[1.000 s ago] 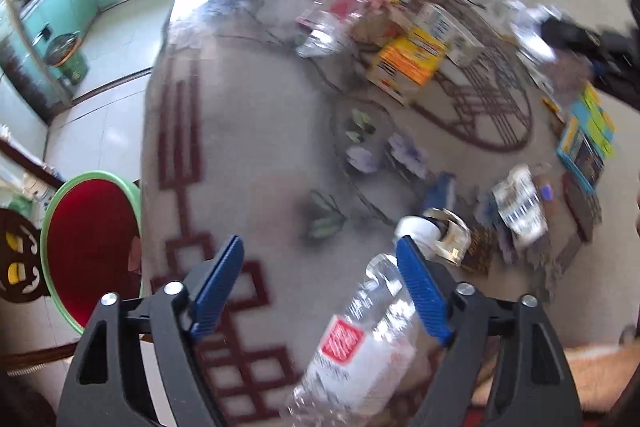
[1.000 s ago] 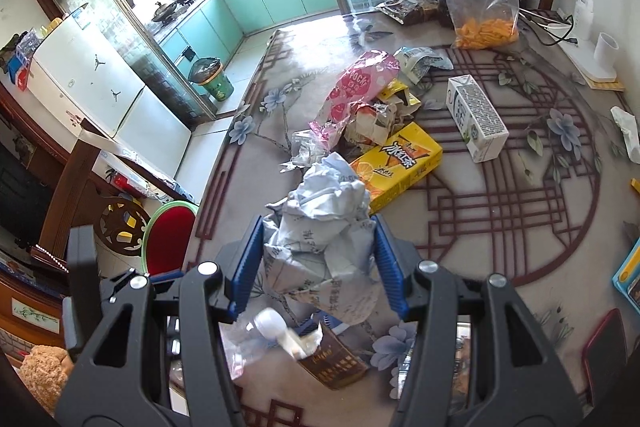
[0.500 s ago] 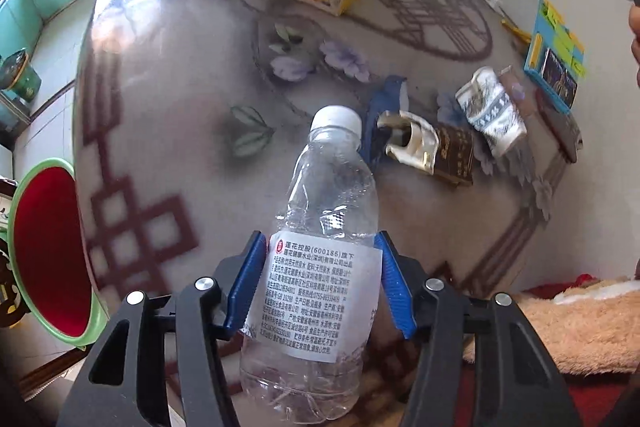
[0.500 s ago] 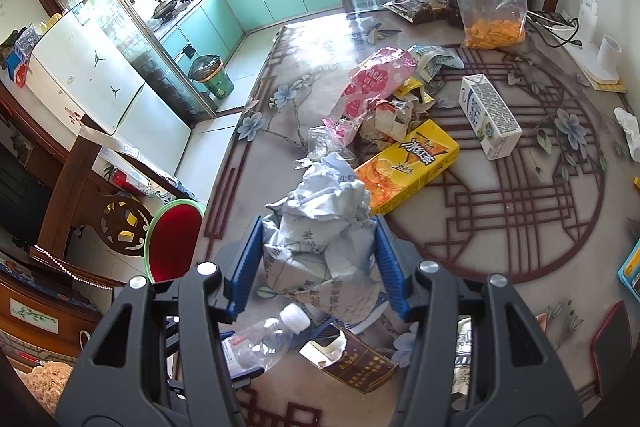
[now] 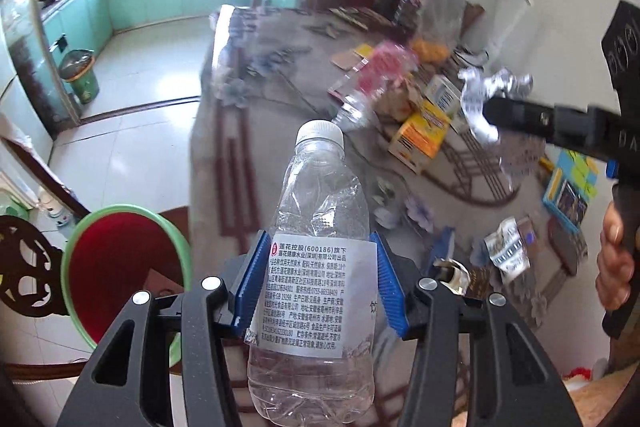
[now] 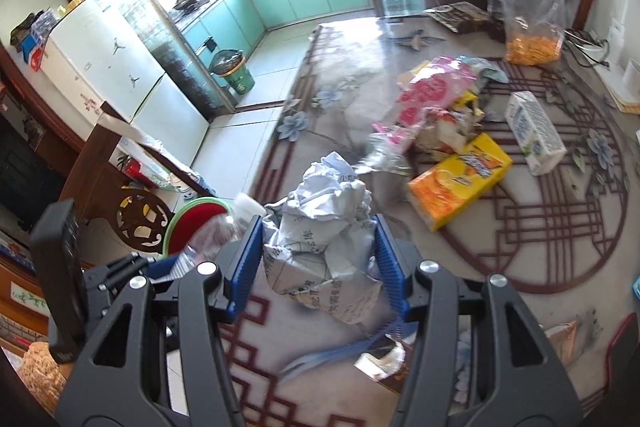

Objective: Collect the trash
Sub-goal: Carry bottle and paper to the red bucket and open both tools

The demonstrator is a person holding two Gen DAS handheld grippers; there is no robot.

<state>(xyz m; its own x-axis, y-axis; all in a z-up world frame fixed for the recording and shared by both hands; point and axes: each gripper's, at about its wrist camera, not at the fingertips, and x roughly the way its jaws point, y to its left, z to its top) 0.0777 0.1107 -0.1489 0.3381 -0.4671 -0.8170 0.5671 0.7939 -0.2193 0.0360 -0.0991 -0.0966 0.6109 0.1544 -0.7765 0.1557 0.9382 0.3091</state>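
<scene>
A clear plastic water bottle [image 5: 316,187] with a white cap and label stands upright between the blue pads of my left gripper [image 5: 318,241]. Its jaws are closing and the pads press on the label. The bottle hangs above the table edge, beside a green bin [image 5: 80,239] with a red inside on the floor. My right gripper [image 6: 318,227] is shut on a crumpled ball of printed paper [image 6: 332,195], held above the table. In the left wrist view the same paper [image 5: 480,99] shows at the right gripper's tip, with a person's hand [image 5: 612,259] on the handle.
The patterned table [image 6: 560,247] holds a yellow box [image 6: 460,179], a white carton [image 6: 534,131], a pink wrapper [image 6: 428,99], a clear bag of orange snacks [image 6: 528,7] and a torn brown packet [image 6: 384,363]. A carved wooden chair [image 6: 136,223] stands by the bin [image 6: 196,223].
My left gripper closed on the bottle lying on the table and lifted it upright, swinging up toward the table edge. My right gripper carried the paper a little sideways.
</scene>
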